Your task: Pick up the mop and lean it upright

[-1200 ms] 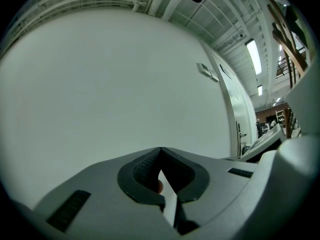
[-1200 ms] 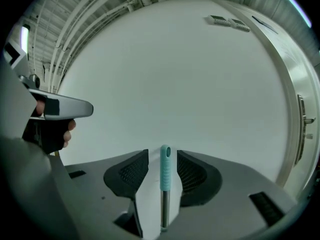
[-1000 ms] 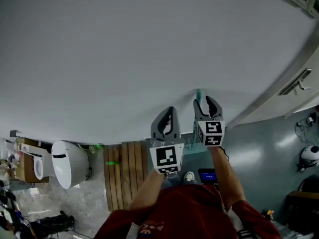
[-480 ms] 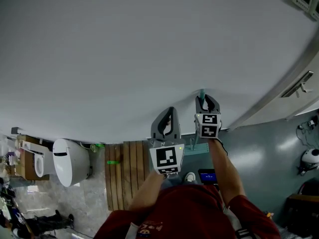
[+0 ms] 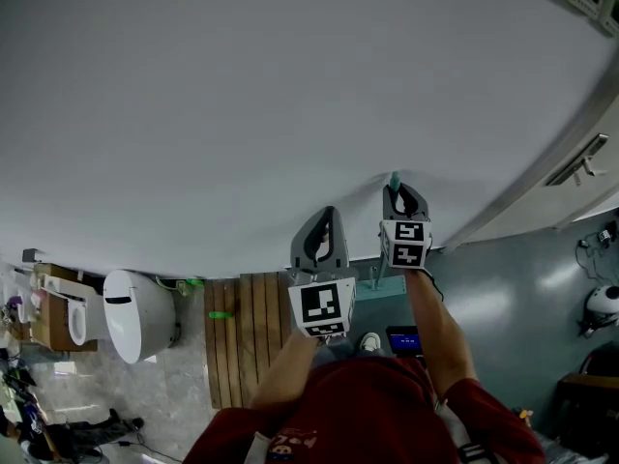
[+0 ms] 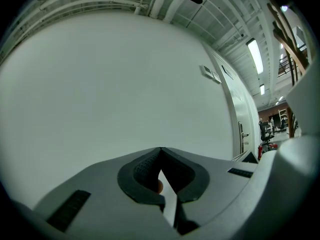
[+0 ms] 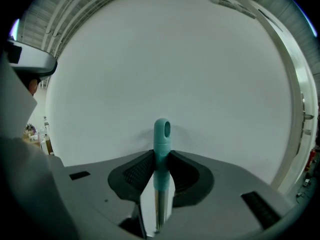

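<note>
Two grippers showed. The right gripper [image 7: 161, 155] had its jaws closing on the one mop [image 7: 161, 129], both pads against its teal handle top, which stood upright close before the wall [image 5: 242, 95]. The left gripper [image 6: 160, 150] had its jaws together, empty. One toilet [image 5: 135, 315] and one wooden mat [image 5: 247, 332] lay to the left. The right gripper and arm hid most of the mop's lower part.
</note>
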